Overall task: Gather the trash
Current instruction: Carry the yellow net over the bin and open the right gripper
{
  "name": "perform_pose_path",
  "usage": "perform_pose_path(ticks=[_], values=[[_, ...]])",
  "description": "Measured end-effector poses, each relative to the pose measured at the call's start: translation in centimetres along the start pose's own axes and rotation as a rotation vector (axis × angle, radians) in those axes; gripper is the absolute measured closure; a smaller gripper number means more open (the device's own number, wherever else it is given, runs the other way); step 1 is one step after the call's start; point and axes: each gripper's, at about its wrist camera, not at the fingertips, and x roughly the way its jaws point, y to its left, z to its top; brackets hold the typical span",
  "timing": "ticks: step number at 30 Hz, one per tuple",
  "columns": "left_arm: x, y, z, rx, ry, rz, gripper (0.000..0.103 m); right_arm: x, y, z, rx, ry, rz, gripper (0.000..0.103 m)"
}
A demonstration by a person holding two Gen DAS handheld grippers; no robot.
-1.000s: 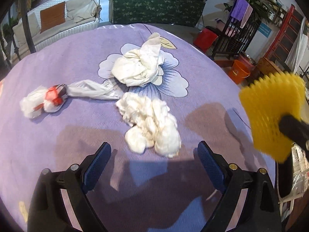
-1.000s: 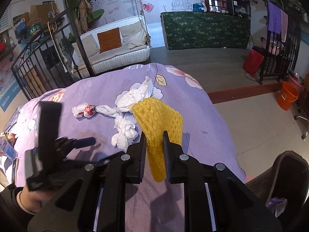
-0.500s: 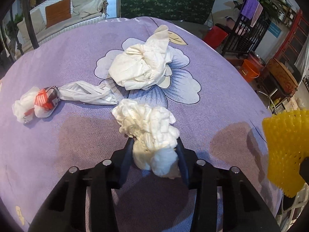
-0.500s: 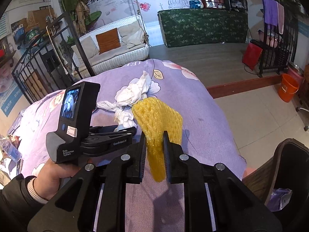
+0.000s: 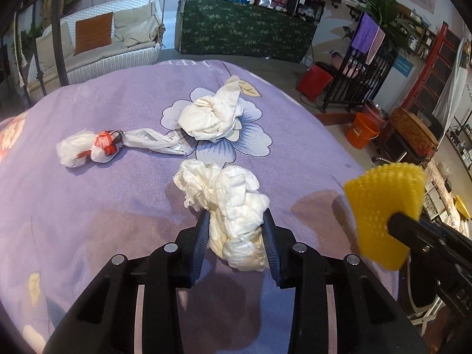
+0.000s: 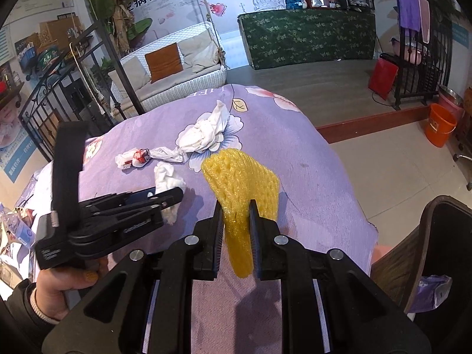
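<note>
**Left claw clamps the tissue wad, right keeps the foam net**

The left claw (image 5: 236, 230) has just been closing, and now its pads press a crumpled white tissue wad (image 5: 227, 203) between them; a second ago those jaws stood wide open with the wad lying loose on the cloth ahead. The wad is soft, lumpy and creased, its top bulging forward past the fingertips, its tail hanging below. The right claw (image 6: 236, 221) stays pinched tight on a yellow foam net (image 6: 244, 185), a flat, dimpled mesh sleeve standing up out of the jaws, same as before. Further out on the purple flowered cloth (image 5: 88, 221) lie two more pieces, well apart from both claws: a bigger crumpled white paper (image 5: 212, 118) on the printed flower, and left of it a twisted white wrapper (image 5: 97, 147) with a red patch. At the right wrist view's lower right edge, a dark bin (image 6: 436, 253) stands beside the table.
</note>
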Motion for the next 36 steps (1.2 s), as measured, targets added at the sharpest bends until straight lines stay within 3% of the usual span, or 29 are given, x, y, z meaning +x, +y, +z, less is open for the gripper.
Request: perform_pose_path(ticks=[21,27,36], values=[[-5.8,-5.1,-4.4,0.053,-0.087,-0.082,0.068,-4.3,-1.2,-3.0,0.042,-0.037,-0.030,0.086],[-6.2,-7.4,-5.2,0.084,-0.085,-0.144,0.068,-6.6,-3.9,-4.4,0.089,-0.058,-0.087,0.086],[-5.4,-11.7,-6.6,0.163,-0.047,-0.247,0.068,-10.0,-10.1,-6.9,0.189,-0.070,-0.237,0.086]])
